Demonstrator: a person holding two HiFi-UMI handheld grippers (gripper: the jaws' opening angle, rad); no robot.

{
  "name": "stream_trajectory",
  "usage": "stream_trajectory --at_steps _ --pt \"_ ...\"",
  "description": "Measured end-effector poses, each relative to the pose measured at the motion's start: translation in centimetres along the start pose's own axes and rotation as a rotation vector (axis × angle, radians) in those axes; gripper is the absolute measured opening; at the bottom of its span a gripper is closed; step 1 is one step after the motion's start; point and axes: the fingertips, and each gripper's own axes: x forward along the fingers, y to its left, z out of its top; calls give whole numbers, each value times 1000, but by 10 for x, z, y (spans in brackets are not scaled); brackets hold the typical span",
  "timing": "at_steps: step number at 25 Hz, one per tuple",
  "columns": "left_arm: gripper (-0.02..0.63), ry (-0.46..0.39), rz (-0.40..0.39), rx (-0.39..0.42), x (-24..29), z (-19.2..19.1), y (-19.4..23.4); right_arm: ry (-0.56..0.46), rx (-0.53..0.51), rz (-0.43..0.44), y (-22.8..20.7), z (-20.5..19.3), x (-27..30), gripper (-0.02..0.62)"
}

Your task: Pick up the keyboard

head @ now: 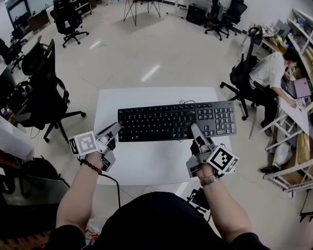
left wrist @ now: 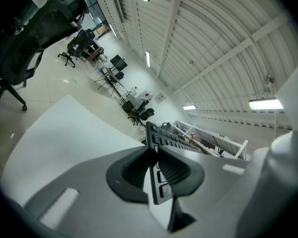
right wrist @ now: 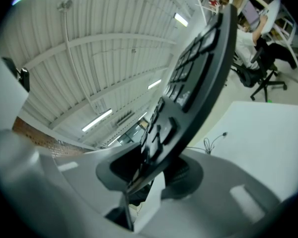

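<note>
Fingers [left wrist: 131, 175] of the left gripper [head: 115, 130] are clenched, part closed, on the thin left end of the black keyboard [head: 167, 120]. The keyboard lies crosswise over the white desk [head: 146, 163]. The right gripper [head: 194, 130] likewise pinches its front edge toward the right end.

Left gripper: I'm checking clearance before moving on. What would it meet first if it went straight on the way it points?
The keyboard itself: the left gripper is shut on its end, and the keyboard runs edge-on straight ahead between the jaws. Nothing else comes first.
</note>
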Motion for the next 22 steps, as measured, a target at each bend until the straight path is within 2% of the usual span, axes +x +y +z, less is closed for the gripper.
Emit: stream_trajectory --at_steps 22 --pt "62 -3 0 8 1 3 -4 -7 -2 1 3 5 -1 117"
